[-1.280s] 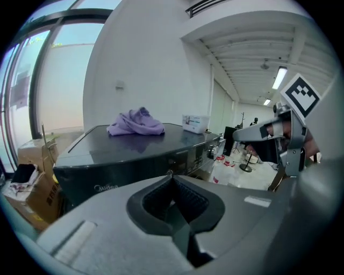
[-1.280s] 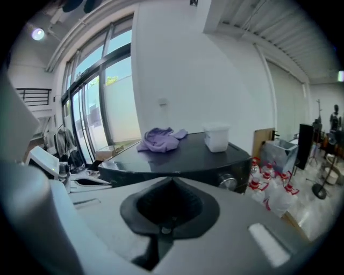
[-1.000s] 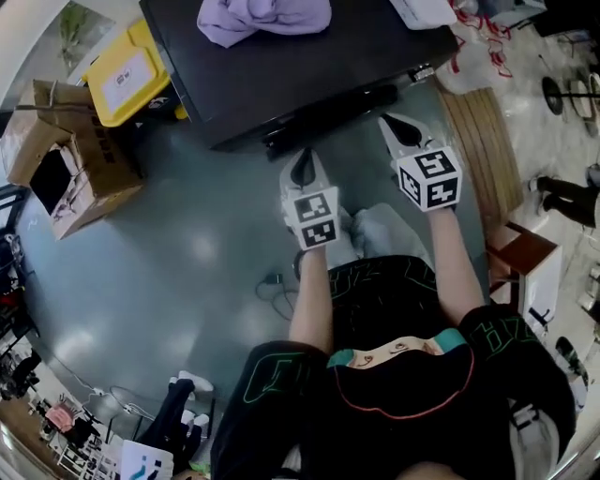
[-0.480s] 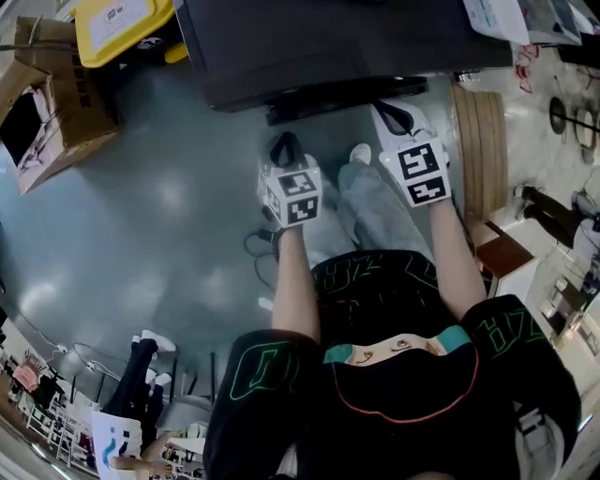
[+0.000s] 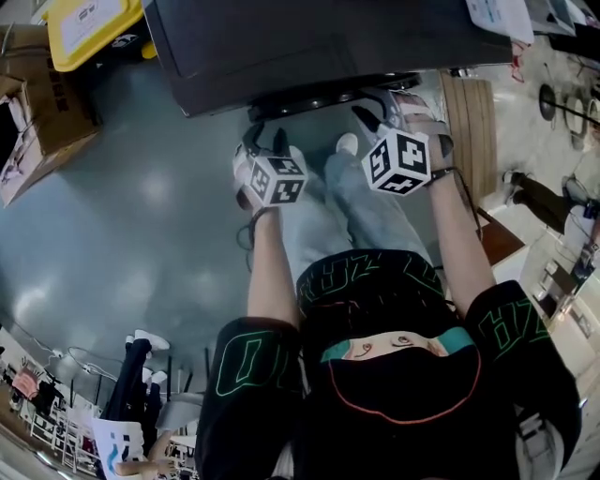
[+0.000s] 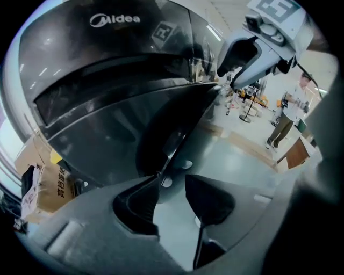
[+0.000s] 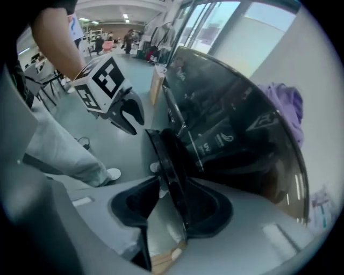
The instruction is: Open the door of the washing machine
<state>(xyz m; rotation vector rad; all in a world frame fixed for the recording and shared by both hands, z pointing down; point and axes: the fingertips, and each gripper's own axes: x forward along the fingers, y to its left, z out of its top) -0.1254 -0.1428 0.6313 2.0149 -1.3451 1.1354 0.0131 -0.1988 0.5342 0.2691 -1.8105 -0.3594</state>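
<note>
The dark Midea washing machine (image 5: 309,37) fills the top of the head view, and its round door (image 5: 328,97) juts out at the front, seen edge-on. My left gripper (image 5: 264,141) points down at the door's left side. Its jaws have just been opening and stand open (image 6: 171,185), with the door's edge (image 6: 173,144) just ahead of the gap. My right gripper (image 5: 380,111) is at the door's right side. Its jaws have also just been opening (image 7: 164,207), and the door's rim (image 7: 169,156) runs between them, close along the right jaw.
A purple cloth (image 7: 290,115) lies on the machine's top. A yellow-lidded bin (image 5: 89,28) and a cardboard box (image 5: 28,112) stand at the left. A wooden board (image 5: 473,141) is on the floor at the right. The person's legs (image 5: 356,206) are below the grippers.
Both grippers have sunk from the machine's top front edge to the door. Their jaws, shut before, now stand apart. The right gripper has rolled.
</note>
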